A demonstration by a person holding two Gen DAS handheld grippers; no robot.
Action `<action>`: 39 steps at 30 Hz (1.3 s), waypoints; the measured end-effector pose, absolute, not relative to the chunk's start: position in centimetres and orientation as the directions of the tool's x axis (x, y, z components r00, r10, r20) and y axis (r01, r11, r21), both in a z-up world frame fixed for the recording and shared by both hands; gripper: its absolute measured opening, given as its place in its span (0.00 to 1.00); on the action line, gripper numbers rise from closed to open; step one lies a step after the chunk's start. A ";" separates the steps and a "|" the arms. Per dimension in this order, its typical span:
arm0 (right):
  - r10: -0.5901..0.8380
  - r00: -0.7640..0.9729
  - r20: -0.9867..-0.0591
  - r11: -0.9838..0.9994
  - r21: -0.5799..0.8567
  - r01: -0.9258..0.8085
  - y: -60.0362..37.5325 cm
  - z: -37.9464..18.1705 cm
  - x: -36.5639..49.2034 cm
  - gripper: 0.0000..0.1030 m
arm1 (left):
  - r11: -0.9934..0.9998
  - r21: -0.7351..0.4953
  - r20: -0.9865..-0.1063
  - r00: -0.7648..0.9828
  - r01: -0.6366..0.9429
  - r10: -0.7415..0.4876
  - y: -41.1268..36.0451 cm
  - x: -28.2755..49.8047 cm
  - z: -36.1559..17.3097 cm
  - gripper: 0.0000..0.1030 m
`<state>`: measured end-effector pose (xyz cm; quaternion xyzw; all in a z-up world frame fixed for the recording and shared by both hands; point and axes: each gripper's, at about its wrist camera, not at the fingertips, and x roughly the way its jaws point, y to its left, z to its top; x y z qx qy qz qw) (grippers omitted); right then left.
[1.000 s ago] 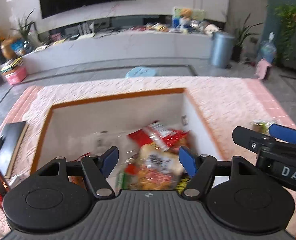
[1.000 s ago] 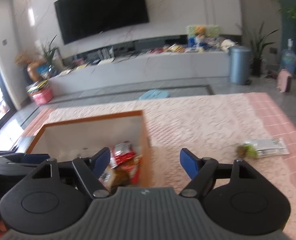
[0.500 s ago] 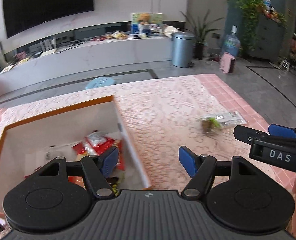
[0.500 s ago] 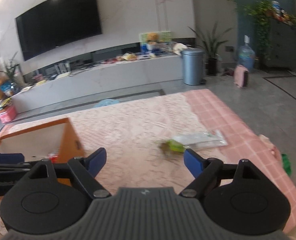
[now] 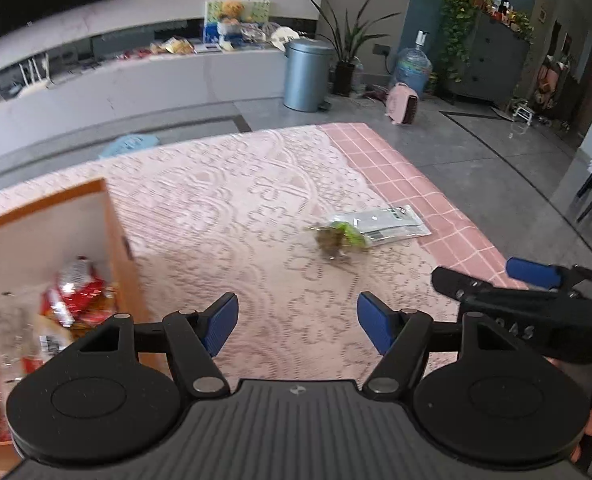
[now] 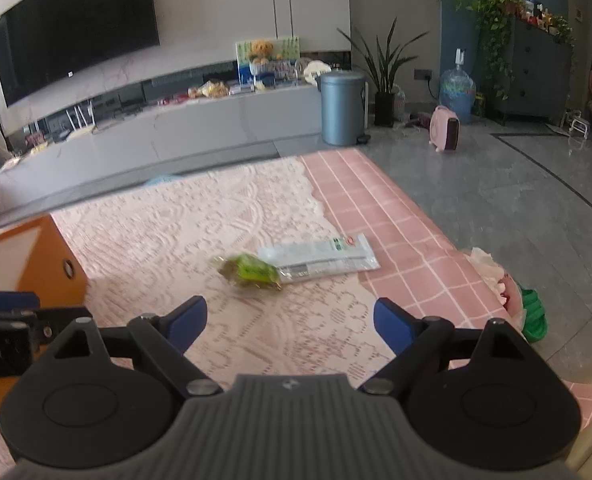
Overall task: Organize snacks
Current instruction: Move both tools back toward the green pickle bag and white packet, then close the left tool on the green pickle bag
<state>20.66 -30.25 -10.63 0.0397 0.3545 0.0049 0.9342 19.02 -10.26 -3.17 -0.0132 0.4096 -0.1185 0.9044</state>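
Both tools are empty: the left tool (image 5: pixel 297 322) and the right tool (image 6: pixel 290 320) hang with blue pads spread wide above the lace-covered tabletop (image 6: pixel 200 216). It looks like the fetching step. Several glossy packets already lie in the orange-rimmed box (image 5: pixel 116 220), while a small crinkly green snack (image 6: pixel 250 270) and a flat silvery sachet (image 6: pixel 319 258) lie touching, out ahead of the right tool. Next, I'd guess, comes a low reach and a pinch on the thin film.
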 end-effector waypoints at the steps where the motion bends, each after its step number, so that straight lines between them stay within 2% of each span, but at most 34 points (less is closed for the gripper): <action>1: 0.037 0.741 -0.671 0.997 0.072 0.015 -30.4 -11.0 21.0 0.85 | 0.971 -0.125 -0.742 0.630 0.206 -0.229 -10.4 19.3 -3.5 0.76; 5: 0.042 0.709 -0.704 0.998 0.055 -0.004 -31.1 -12.5 22.5 0.85 | 0.968 -0.147 -0.756 0.608 0.205 -0.243 -10.9 20.7 -4.7 0.76; 10: 0.041 0.696 -0.717 0.999 0.049 -0.008 -31.6 -14.0 24.3 0.77 | 0.970 -0.152 -0.774 0.588 0.189 -0.236 -11.3 22.7 -6.1 0.73; 14: 0.057 0.684 -0.728 0.997 0.076 -0.002 -32.2 -15.2 26.1 0.77 | 0.966 -0.175 -0.772 0.582 0.192 -0.256 -11.9 24.3 -6.8 0.73; 20: 0.050 0.670 -0.741 0.995 0.097 0.033 -33.0 -17.1 28.5 0.66 | 0.952 -0.249 -0.759 0.575 0.178 -0.306 -13.3 26.8 -8.0 0.73; 24: 0.044 0.674 -0.738 0.994 0.097 0.041 -33.4 -18.0 29.7 0.66 | 0.946 -0.294 -0.756 0.571 0.138 -0.318 -14.2 28.8 -9.5 0.76; 33: 0.077 0.685 -0.724 0.993 0.118 0.014 -33.8 -19.5 31.2 0.66 | 0.940 -0.336 -0.761 0.573 0.054 -0.305 -15.3 32.2 -12.9 0.76; 37: 0.071 0.690 -0.721 0.996 0.088 -0.010 -33.5 -19.8 31.5 0.66 | 0.931 -0.363 -0.765 0.562 0.029 -0.315 -15.2 32.9 -13.8 0.68; 39: 0.072 0.690 -0.721 0.996 0.087 -0.014 -33.5 -20.0 31.9 0.66 | 0.918 -0.395 -0.748 0.564 0.044 -0.349 -15.0 32.9 -13.9 0.52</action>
